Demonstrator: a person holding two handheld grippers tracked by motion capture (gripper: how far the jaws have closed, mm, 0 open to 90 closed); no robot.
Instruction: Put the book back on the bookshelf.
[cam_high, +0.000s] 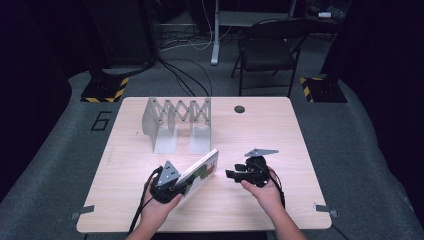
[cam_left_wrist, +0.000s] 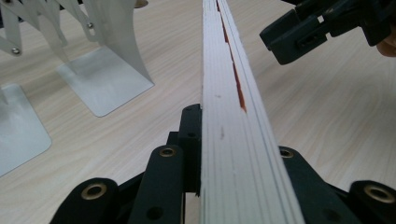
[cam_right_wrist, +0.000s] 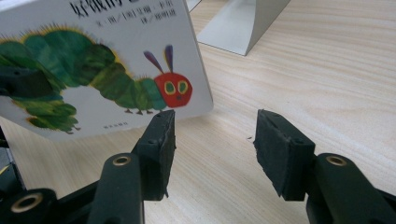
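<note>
A white board book with a green caterpillar on its cover stands tilted on its long edge on the wooden table. My left gripper is shut on the book's near end, one black jaw on each side of its page edge. My right gripper sits just right of the book, pointing at it. Its jaws stand open with bare table between them, and the left pad is close to the book's lower corner without touching it.
A metal folding rack with upright plates and flat feet stands behind the book. A dark cable hole lies at the table's back. A folding chair stands beyond the table.
</note>
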